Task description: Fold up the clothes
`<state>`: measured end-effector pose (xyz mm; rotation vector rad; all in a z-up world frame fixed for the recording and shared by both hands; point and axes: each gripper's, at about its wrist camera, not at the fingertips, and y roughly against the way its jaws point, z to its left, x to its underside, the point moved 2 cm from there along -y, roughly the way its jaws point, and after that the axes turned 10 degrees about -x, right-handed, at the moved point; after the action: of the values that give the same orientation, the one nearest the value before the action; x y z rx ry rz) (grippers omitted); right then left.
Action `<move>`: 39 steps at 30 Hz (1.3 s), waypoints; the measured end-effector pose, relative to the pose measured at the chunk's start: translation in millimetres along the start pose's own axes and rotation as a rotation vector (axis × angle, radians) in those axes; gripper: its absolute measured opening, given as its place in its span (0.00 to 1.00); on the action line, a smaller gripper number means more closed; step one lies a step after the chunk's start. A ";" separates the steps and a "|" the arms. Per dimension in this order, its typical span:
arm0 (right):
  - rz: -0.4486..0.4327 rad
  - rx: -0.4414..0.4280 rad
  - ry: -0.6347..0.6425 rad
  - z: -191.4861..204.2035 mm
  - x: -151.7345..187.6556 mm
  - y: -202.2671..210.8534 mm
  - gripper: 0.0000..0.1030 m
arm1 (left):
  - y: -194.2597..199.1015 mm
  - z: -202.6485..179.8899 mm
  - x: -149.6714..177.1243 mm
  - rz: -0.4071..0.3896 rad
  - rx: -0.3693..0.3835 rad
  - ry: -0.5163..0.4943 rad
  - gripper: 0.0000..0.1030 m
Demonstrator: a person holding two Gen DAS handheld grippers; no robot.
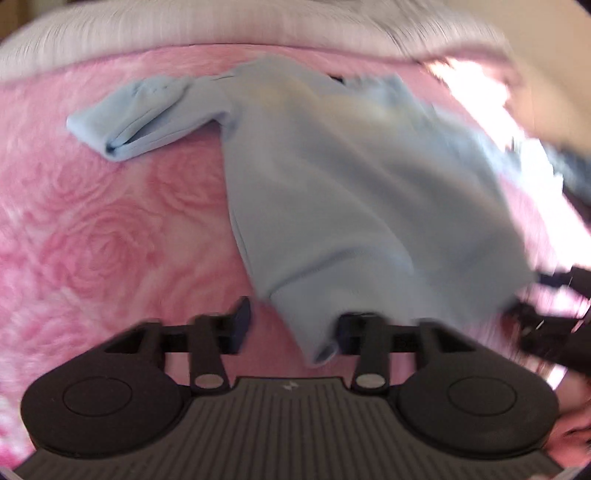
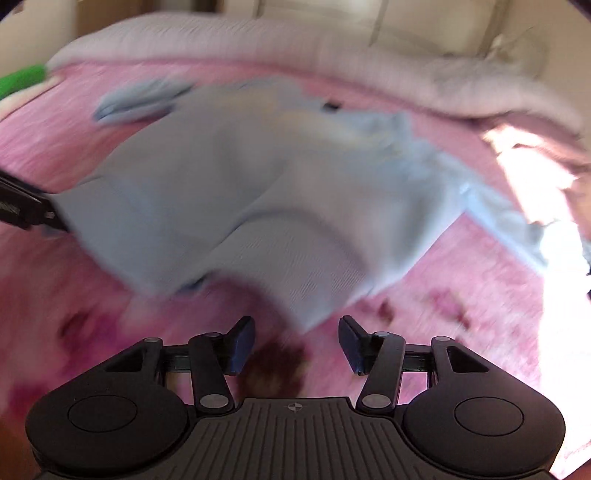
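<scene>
A light blue long-sleeved shirt lies spread on a pink rose-patterned blanket, with one sleeve folded out to the left. My left gripper is open, and the shirt's near hem corner droops between its fingers, close to the right finger. In the right wrist view the shirt is blurred, and its near edge ends just ahead of my open right gripper, which has nothing between its fingers. The left gripper shows at the shirt's left edge. The right gripper appears at the right.
A pale ribbed blanket is bunched along the far side of the bed. A green object sits at the far left. A bright patch of sunlight washes out the right side. Pale cabinet fronts stand behind.
</scene>
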<state>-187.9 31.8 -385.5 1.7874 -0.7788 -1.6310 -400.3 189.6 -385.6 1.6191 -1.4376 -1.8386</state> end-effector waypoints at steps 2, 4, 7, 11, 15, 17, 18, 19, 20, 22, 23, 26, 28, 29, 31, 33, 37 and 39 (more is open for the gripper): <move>-0.021 0.032 0.006 -11.0 -13.0 -2.0 0.19 | 0.4 -1.9 -8.4 -0.041 0.012 -0.021 0.04; -0.038 0.096 0.073 -20.2 -33.6 4.0 0.05 | 22.6 -10.4 -33.7 -0.101 0.008 -0.151 0.04; -0.019 0.223 0.392 -13.0 -58.7 32.9 0.03 | 65.5 -27.1 -69.0 -0.178 -0.004 -0.374 0.05; 0.142 0.275 0.733 -5.4 -77.4 76.6 0.03 | 113.7 -51.7 -85.1 -0.116 -0.021 -0.704 0.05; 0.525 0.067 0.877 -4.4 -46.0 88.7 0.05 | 100.0 -47.0 -47.2 0.091 -0.057 -0.807 0.12; 0.592 0.025 0.828 -10.0 -15.2 80.3 0.08 | 82.4 -36.6 -20.8 0.195 -0.083 -0.785 0.12; 0.589 0.015 0.701 -19.0 -7.0 76.5 0.10 | 73.7 -31.4 -7.6 0.246 -0.095 -0.773 0.12; 0.584 0.006 0.575 -27.9 1.2 72.7 0.15 | 65.0 -26.3 5.6 0.298 -0.108 -0.761 0.13; 0.577 -0.003 0.448 -36.8 9.3 68.9 0.19 | 56.4 -21.2 18.8 0.350 -0.120 -0.749 0.15; 0.522 -0.016 0.086 -67.4 25.8 66.7 0.24 | 47.1 4.6 21.5 0.385 -0.096 -0.471 0.17; 0.483 -0.016 -0.121 -86.1 32.3 64.7 0.25 | 44.4 19.7 19.0 0.378 -0.076 -0.298 0.23; 0.266 -0.031 -0.734 -144.3 56.0 70.2 0.30 | 36.3 58.0 13.4 0.304 -0.029 0.141 0.27; 0.116 -0.053 -1.041 -177.8 72.2 74.8 0.39 | 26.9 72.2 12.4 0.268 0.006 0.343 0.29; 0.052 -0.062 -1.145 -192.0 76.9 75.2 0.42 | 20.9 76.1 13.0 0.261 0.035 0.426 0.30; -0.020 -0.073 -1.185 -209.4 74.8 69.1 0.48 | 7.5 78.8 14.9 0.275 0.100 0.554 0.30; -0.023 -0.094 -1.157 -209.1 72.1 56.9 0.50 | -2.9 72.7 16.4 0.279 0.121 0.599 0.30; 0.021 -0.139 -1.063 -195.1 66.2 30.1 0.48 | -14.7 58.5 13.4 0.279 0.125 0.602 0.06; 0.063 -0.154 -0.980 -185.5 59.1 26.7 0.05 | -5.3 55.8 6.5 0.259 0.118 0.548 0.05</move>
<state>0.7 -23.3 -390.1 0.7633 -1.0429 -2.4380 -449.0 213.4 -401.2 1.7145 -1.4281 -1.0738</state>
